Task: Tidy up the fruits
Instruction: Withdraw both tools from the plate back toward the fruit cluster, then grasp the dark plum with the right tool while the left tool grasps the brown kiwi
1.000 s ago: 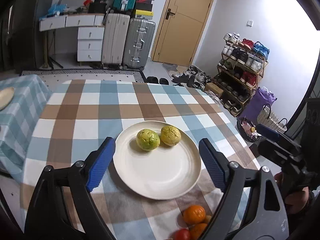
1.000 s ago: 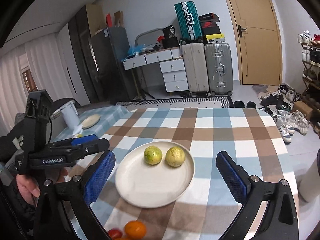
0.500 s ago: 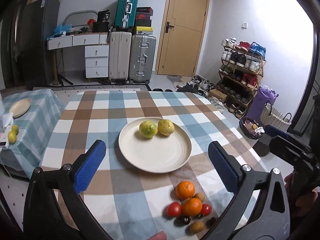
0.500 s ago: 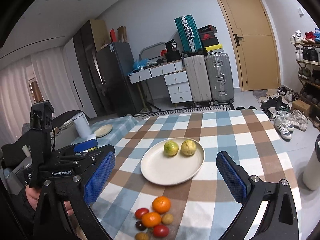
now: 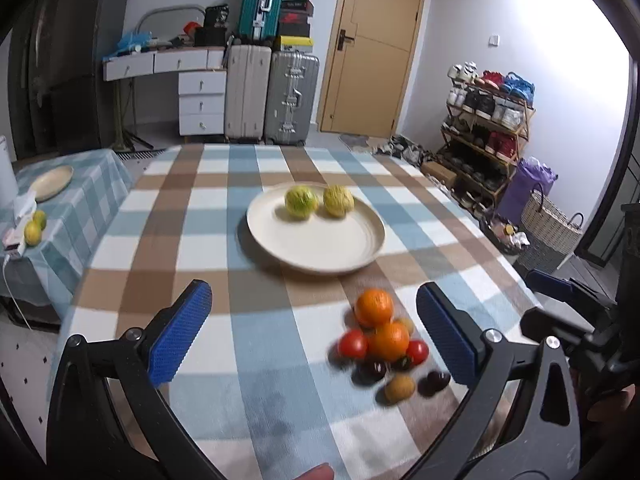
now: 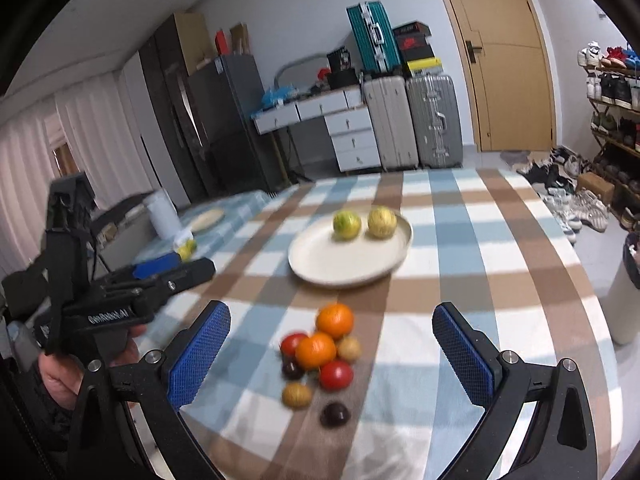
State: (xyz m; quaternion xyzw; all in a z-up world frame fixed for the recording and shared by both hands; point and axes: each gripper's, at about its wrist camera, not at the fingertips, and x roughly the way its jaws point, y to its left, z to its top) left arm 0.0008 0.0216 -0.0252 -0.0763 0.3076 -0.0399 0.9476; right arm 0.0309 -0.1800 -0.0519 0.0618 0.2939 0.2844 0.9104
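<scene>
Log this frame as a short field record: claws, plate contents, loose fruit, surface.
left claw: open, empty
right claw: open, empty
plate: two yellow-green fruits side by side at its far edge
loose pile: oranges, red, brown and dark small fruits, on the cloth nearer than the plate
surface: checked tablecloth

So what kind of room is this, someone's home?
Most likely a lived-in home, perhaps an entry or dining area: a shoe rack full of sneakers, suitcases stacked by a wooden door, and a checkered tablecloth holding fruit.

Cream plate (image 5: 316,248) — blue-brown-white checked tablecloth (image 5: 208,216).
</scene>
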